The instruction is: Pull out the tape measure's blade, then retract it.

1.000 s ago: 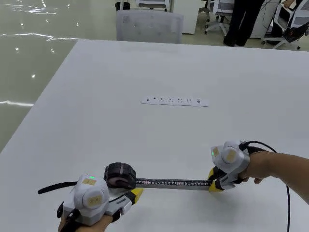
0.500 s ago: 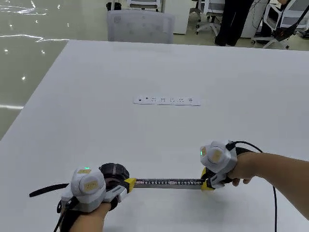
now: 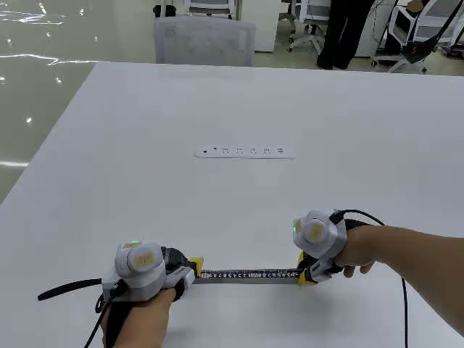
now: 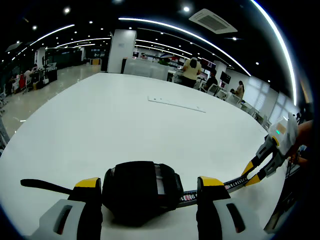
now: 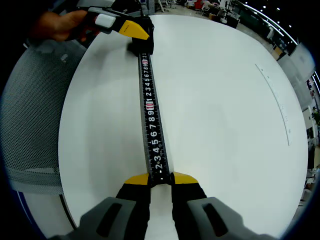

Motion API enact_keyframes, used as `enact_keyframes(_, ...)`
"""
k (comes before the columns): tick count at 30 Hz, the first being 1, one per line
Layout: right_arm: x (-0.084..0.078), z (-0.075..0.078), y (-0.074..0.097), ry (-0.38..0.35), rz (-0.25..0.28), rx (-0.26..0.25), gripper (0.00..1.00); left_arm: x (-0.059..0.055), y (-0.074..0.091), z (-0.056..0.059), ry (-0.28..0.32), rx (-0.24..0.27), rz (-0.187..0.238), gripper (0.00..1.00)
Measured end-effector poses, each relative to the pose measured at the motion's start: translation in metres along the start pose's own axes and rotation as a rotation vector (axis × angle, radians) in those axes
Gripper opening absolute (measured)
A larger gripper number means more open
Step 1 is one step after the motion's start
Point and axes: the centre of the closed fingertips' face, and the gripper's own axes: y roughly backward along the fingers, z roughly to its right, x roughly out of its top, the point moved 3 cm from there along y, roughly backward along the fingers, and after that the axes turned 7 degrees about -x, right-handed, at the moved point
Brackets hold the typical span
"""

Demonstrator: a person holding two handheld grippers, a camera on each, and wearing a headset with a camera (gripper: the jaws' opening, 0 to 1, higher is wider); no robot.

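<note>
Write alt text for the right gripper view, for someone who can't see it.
The right gripper is shut on the tip of a tape measure blade, which stretches straight across the white table to its black case at the left gripper.

The broad white table (image 3: 145, 145) has a smooth, matt top, while the pale floor (image 3: 36, 43) beyond its left edge is polished and mirror-glossy. By the table's near edge the black tape measure case (image 4: 140, 192) looks like dull, slightly rubbery plastic, and its dark numbered blade (image 5: 149, 110) has a satin, metal-like face. The left gripper (image 4: 148, 182) and right gripper (image 5: 160, 178) carry smooth grey-white plastic shells with matt yellow jaw tips.
</note>
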Motion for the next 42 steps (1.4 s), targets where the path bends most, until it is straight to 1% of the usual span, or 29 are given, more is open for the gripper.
enact_keyframes(1,-0.0001,0.0,0.0002,-0.004,0.002,0.0,0.14,-0.0003,0.0006,-0.0024,0.002,0.016,-0.002,0.71)
enact_keyframes(4,-0.0009,0.0007,-0.0005,-0.009,0.007,0.001,0.14,-0.002,0.0008,-0.0072,-0.035,0.039,-0.018,0.63)
enact_keyframes(5,-0.001,0.0008,-0.0006,-0.009,0.007,0.001,0.14,-0.0018,-0.0001,-0.0055,-0.019,0.028,-0.014,0.63)
enact_keyframes(7,-0.0013,0.0013,-0.0011,-0.006,0.005,0.002,0.14,-0.0032,-0.0009,-0.0052,-0.047,0.029,-0.036,0.63)
enact_keyframes(9,-0.0011,0.0012,-0.001,-0.003,0.003,0.002,0.14,-0.0048,-0.0013,-0.0043,-0.091,0.034,-0.059,0.63)
enact_keyframes(11,-0.0008,0.0007,-0.0003,-0.005,0.004,0.002,0.14,-0.0046,-0.0009,-0.0055,-0.082,0.032,-0.051,0.63)
enact_keyframes(13,-0.0005,0.0003,-0.0001,-0.006,0.005,0.001,0.14,-0.0049,-0.0006,-0.0049,-0.099,0.034,-0.04,0.63)
enact_keyframes(15,-0.0006,0.0004,-0.0002,-0.007,0.006,0.0,0.14,-0.0043,-0.0004,-0.0055,-0.101,0.032,-0.042,0.62)
enact_keyframes(19,-0.0016,0.0004,-0.0005,-0.01,0.016,-0.003,0.14,-0.0042,-0.0005,-0.0056,-0.099,0.028,-0.062,0.61)
enact_keyframes(23,-0.0018,0.0004,-0.0009,-0.016,0.025,-0.005,0.14,-0.0053,0.0005,-0.0062,-0.111,0.019,-0.045,0.6)
enact_keyframes(25,-0.0019,0.0002,-0.0007,-0.018,0.031,-0.006,0.14,-0.0048,0.0002,-0.0062,-0.111,0.017,-0.045,0.6)
enact_keyframes(28,-0.0016,0.0002,-0.0005,-0.026,0.037,-0.004,0.14,-0.0046,0.0005,-0.0064,-0.105,0.014,-0.05,0.6)
enact_keyframes(30,-0.0013,-0.0003,0.0,-0.029,0.039,-0.004,0.14,-0.0047,0.0012,-0.0074,-0.092,0.01,-0.046,0.6)
enact_keyframes(31,-0.0018,-0.0006,0.0,-0.028,0.048,-0.005,0.14,-0.0048,0.0019,-0.0089,-0.06,0.004,-0.04,0.6)
enact_keyframes(35,-0.0027,-0.001,0.0007,-0.028,0.08,-0.009,0.14,-0.0047,0.0016,-0.0088,-0.071,-0.008,-0.044,0.6)
enact_keyframes(42,-0.0007,0.0001,-0.0003,-0.016,0.068,0.011,0.14,-0.0049,0.0024,-0.0081,-0.076,-0.023,-0.054,0.6)
